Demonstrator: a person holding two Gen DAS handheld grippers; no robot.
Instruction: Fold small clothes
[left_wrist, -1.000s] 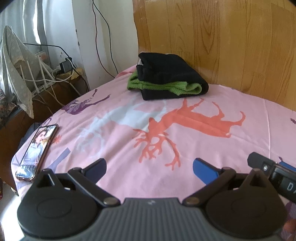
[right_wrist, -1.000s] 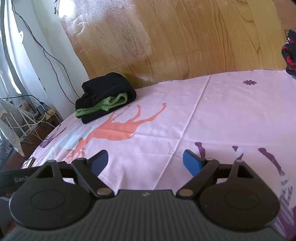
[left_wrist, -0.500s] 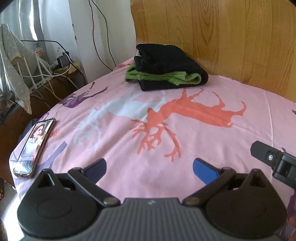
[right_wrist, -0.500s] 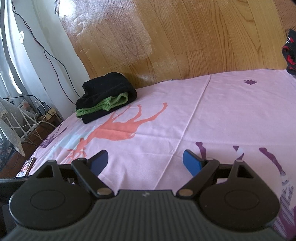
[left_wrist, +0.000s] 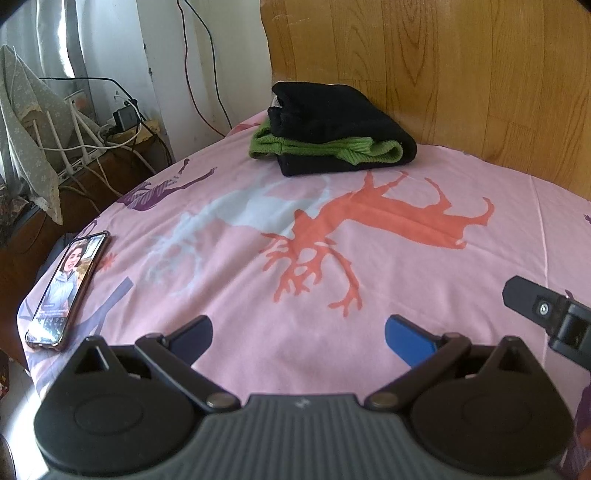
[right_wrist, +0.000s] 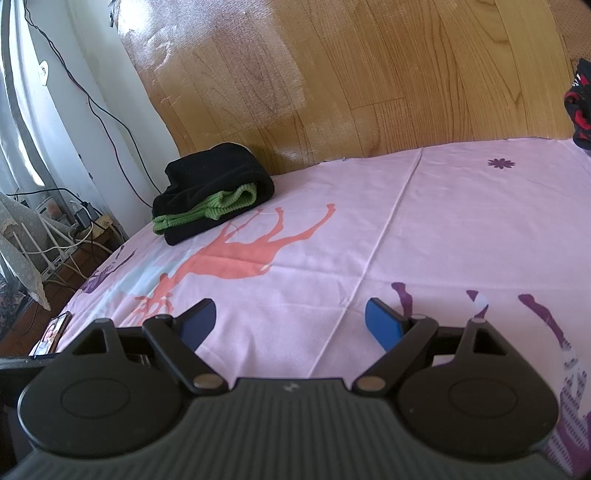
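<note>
Writing: you have no legible brand or label in either view; the phone (left_wrist: 68, 286) screen shows a woman's face above small text too fine to read.
Landmark: take the orange deer print (left_wrist: 373, 236) on the pink sheet (left_wrist: 480, 184) as your reference.
Clothes: your folded pile (left_wrist: 332, 133) lies on the sheet just beyond the deer, against the wooden headboard (left_wrist: 443, 74). It is black cloth wrapped around a green knit layer; you cannot tell how many garments it holds.
Left gripper: your left gripper (left_wrist: 297, 334) hovers above the sheet on the near side of the deer, its blue fingers (left_wrist: 406, 338) spread wide with nothing between them.
Right gripper: your right gripper (right_wrist: 290, 325) hangs on the near side of the deer too, fingers (right_wrist: 382, 326) released and bare. In the left view only a black edge of it shows at the right border, cut off.
Phone: it lies face up at the sheet's edge, well left of the deer; in the right view it is mostly hidden behind the gripper body.
Cut off: a red and black cloth (right_wrist: 580, 103) far right of the deer, by the headboard, is sliced by the frame; you cannot tell what it is.
Clutter: cables (left_wrist: 110, 140) and a grey draped cloth (left_wrist: 26, 136) sit beyond the bed, left of the deer, tangled and hard to sort out.
</note>
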